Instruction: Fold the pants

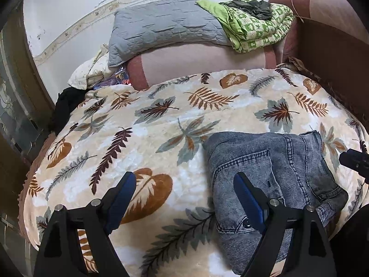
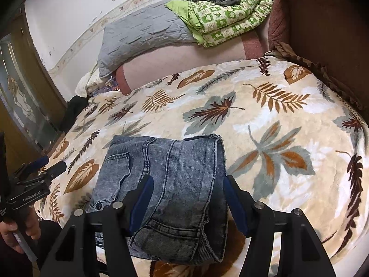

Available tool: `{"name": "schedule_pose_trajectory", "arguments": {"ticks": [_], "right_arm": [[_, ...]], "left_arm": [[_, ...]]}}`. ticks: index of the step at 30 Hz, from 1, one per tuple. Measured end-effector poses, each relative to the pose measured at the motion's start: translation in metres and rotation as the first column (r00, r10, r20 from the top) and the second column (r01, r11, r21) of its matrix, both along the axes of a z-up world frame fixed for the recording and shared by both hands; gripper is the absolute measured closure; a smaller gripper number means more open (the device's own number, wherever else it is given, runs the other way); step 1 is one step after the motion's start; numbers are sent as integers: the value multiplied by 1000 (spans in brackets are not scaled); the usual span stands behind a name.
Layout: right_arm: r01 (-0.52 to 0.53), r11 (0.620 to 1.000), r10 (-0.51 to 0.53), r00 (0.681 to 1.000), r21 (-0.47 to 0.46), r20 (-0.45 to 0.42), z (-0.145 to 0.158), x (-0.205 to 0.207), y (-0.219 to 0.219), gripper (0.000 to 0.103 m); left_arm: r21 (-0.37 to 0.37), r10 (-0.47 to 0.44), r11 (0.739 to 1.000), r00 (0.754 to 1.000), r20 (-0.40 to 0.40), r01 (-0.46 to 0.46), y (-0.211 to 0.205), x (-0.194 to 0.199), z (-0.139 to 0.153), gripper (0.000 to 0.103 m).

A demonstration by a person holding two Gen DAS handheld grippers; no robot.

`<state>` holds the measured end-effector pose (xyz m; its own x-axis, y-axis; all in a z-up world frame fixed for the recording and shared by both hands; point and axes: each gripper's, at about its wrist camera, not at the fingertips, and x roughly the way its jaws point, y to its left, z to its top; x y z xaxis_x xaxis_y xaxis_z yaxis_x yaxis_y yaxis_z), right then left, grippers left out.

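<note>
The jeans [image 2: 166, 189] lie folded into a compact bundle on the bed [image 2: 265, 138], near its front edge; the task looks close to done.

The right tool [image 2: 188, 202] hangs over the bundle with its jaws wide, holding nothing; whether its pads touch the denim cannot be told. The left tool [image 1: 184, 196] is also wide and empty, over bare blanket at about 9 o'clock from the jeans [image 1: 272, 180], with its right pad just over their left edge.

Risks, as I judge them: the top layer is thick denim and may spring open if nothing presses it flat. A pad that catches a fold while lifting away could drag that layer and undo the fold. The bundle also sits close to the bed's front edge, so a push toward 6 o'clock might slide it off the plush cover.

The right view shows the whole bundle, its raw hem at 12 o'clock, and the left tool [image 2: 46, 167] at 9 o'clock. The left view shows the pocket side and only the tip of the right tool [image 1: 352, 159] at 3 o'clock.
</note>
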<state>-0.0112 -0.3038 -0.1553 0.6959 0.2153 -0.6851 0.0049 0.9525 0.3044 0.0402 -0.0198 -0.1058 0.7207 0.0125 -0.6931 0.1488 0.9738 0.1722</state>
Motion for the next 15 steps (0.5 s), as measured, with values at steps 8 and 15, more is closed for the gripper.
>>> {"name": "schedule_pose_trajectory", "arguments": {"ticks": [8,15], "right_arm": [[9,1000,-9,1000,8,-3,-1,0,-4,37],[14,1000,-13,1000,25,-10,-4,0,-9,37]], "left_arm": [[2,-14,1000,1000,-5,14,-6,0,0,17],[14,-22,1000,1000,-7,22,-14,1,0,17]]}}
